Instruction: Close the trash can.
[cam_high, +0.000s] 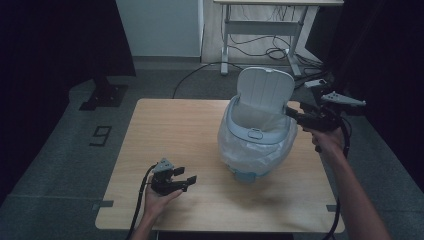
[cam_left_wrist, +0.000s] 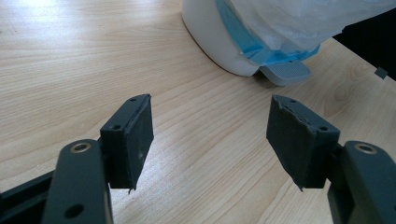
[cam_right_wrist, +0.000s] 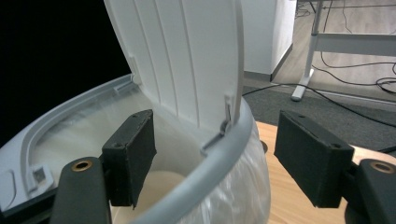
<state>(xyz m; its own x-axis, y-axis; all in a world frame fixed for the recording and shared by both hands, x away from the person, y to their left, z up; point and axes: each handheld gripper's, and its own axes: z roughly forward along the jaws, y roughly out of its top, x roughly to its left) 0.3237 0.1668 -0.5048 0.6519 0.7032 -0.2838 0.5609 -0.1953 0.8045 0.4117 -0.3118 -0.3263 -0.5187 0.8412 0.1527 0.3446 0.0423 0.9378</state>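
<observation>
- A small white plastic pedal bin with a pale blue rim band and a clear plastic liner bag is seen standing on the light wooden desk, right of the desk's middle, with its white ribbed lid raised upright.
- The right tool is held at the bin's right rim near the lid hinge; in the right gripper view its jaws are spread apart, one over the bin's inside and one outside, straddling the grey rim ring, with nothing clamped.
- The left tool is rested low over the desk, well apart from the bin, with its jaws also spread wide and nothing between them; the bin's grey foot pedal is seen ahead of it.
- If the right jaws were closed here, the thin liner bag could be pinched against the ring and torn or dragged out of its seat.
- A sideways push at the rim could tip or slide the bin, since it is likely light and is not steadied by the left tool.
- The hinge clip lies just beside the jaws' line and could be snagged, so the raised lid might be knocked shut onto the tool.
</observation>
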